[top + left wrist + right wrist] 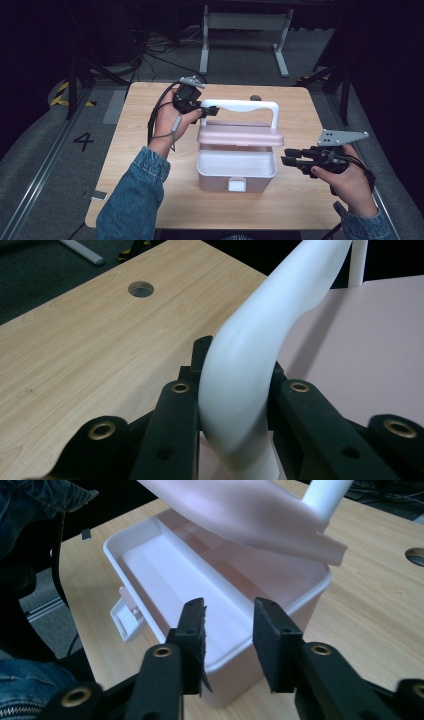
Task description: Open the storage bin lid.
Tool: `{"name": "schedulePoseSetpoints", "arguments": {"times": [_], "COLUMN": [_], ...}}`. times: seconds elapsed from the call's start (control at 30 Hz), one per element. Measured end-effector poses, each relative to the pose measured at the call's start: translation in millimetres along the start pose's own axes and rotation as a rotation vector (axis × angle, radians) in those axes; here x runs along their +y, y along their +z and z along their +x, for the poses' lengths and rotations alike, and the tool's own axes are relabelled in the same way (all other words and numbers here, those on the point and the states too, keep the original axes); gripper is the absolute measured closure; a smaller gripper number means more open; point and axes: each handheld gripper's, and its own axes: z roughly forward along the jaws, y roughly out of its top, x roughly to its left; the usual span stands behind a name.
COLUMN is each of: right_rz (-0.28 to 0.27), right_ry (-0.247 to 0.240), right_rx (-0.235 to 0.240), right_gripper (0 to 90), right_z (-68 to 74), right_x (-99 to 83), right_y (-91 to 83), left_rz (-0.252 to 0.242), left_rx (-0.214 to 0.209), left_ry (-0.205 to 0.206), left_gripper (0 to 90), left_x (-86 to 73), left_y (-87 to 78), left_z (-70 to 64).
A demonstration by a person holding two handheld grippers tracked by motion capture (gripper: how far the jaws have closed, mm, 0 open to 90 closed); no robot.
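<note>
1. Lifting the pink lid [240, 136] by its white handle [240, 105], the left tool [209, 112] pinches the handle's left bend, apparently to hold the box [236, 172] open.
2. One box sits mid-table [150, 200], its single front latch [236, 185] hanging free.
3. Right of the box, the right tool [289, 158] waits with jaws spread, holding nothing.
</note>
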Motion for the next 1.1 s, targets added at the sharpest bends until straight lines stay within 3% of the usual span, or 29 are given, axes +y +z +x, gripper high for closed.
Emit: {"name": "schedulePoseSetpoints", "arguments": {"times": [0.27,0.47,0.53,0.63,0.77,0.93,1.03,1.1], "right_rz": [-0.056,-0.079,-0.082,-0.087,-0.098,-0.099,-0.103,-0.103], "right_ry": [-0.012,-0.018,-0.022,-0.023,-0.018,-0.018,-0.018,-0.016], "right_rx": [0.004,-0.012,-0.020,-0.021,-0.024,-0.028,-0.027,-0.030], "right_gripper": [85.7,87.8,88.6,88.8,89.1,89.1,89.1,89.1], "right_z": [3.6,2.4,2.1,2.0,1.5,1.1,0.1,-0.1], "right_x": [8.5,12.3,13.1,13.9,15.1,15.9,17.1,17.8], "right_y": [14.2,18.8,19.4,20.2,20.5,20.5,20.5,20.2], "left_rz": [0.011,0.006,-0.018,-0.018,-0.034,-0.064,-0.074,-0.079], "left_rx": [0.006,0.009,-0.002,0.019,0.015,0.070,0.092,0.136], "left_ry": [-0.002,-0.001,-0.014,-0.018,-0.014,-0.024,-0.037,-0.038], "left_gripper": [77.8,75.6,74.5,72.6,63.4,38.6,36.4,35.8], "left_x": [-0.1,-0.9,-1.6,-2.8,-4.9,-10.9,-14.1,-18.2], "left_y": [-0.9,-2.5,-4.3,-5.4,-5.3,-9.6,-14.6,-21.8], "left_z": [-1.7,-4.4,-4.1,-4.7,-4.7,-2.6,0.1,5.0]}}
